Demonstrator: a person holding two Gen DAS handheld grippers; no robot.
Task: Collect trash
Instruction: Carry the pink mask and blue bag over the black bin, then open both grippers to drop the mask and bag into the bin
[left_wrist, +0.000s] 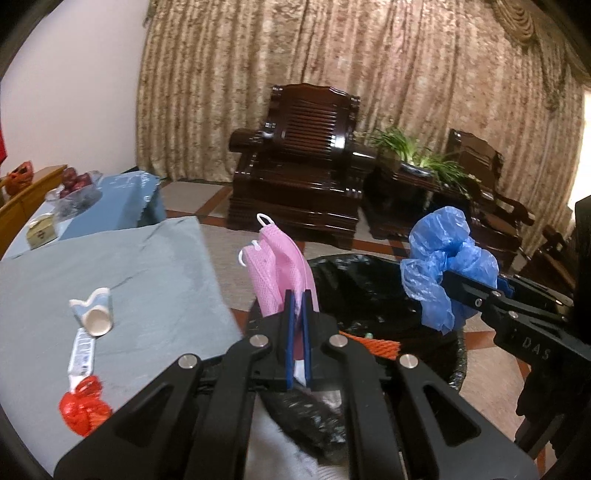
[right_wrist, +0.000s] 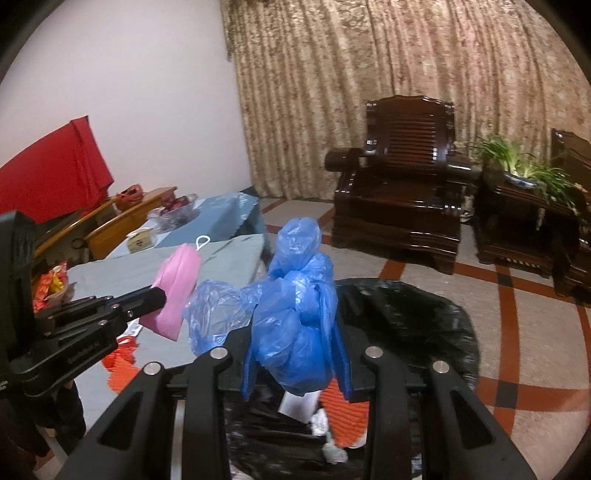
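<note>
Both tools hold trash above the black-lined bin (left_wrist: 388, 295). Left tool (left_wrist: 298, 306) has its blue pads pressed together on the lower edge of a pink face mask (left_wrist: 275, 266), which stands up from the grip toward 11 o'clock with its white ear loops at the top. From the right wrist view the same mask (right_wrist: 177, 291) shows at 9 o'clock, pinched at the tip of the left tool (right_wrist: 162, 295) over the edge of the desk (right_wrist: 110, 273).

Right tool (right_wrist: 295, 354) is clamped, with a narrow gap, on a crumpled blue plastic bag (right_wrist: 291, 306) that bulges up and out to both sides of the pads; the bag hangs over the bin (right_wrist: 424, 317). In the left wrist view that bag (left_wrist: 443, 258) sits at 3 o'clock, at the tip of the right tool (left_wrist: 447, 284), above the bin's far right rim.

Inside the bin lie orange netting (right_wrist: 343, 413), a white scrap of paper and other crumpled bits.

Still on the grey-blue desk (left_wrist: 129, 266), at 8 o'clock in the left wrist view: a squeezed white tube (left_wrist: 83, 350) next to a small white cup-like piece (left_wrist: 94, 314) lying on its side, and a red mesh bundle (left_wrist: 83, 410) just below the tube's end.

Beyond the bin stand a dark wooden armchair (left_wrist: 295, 177), a potted plant (left_wrist: 417, 158) on a side table, and patterned curtains (left_wrist: 332, 74).
</note>
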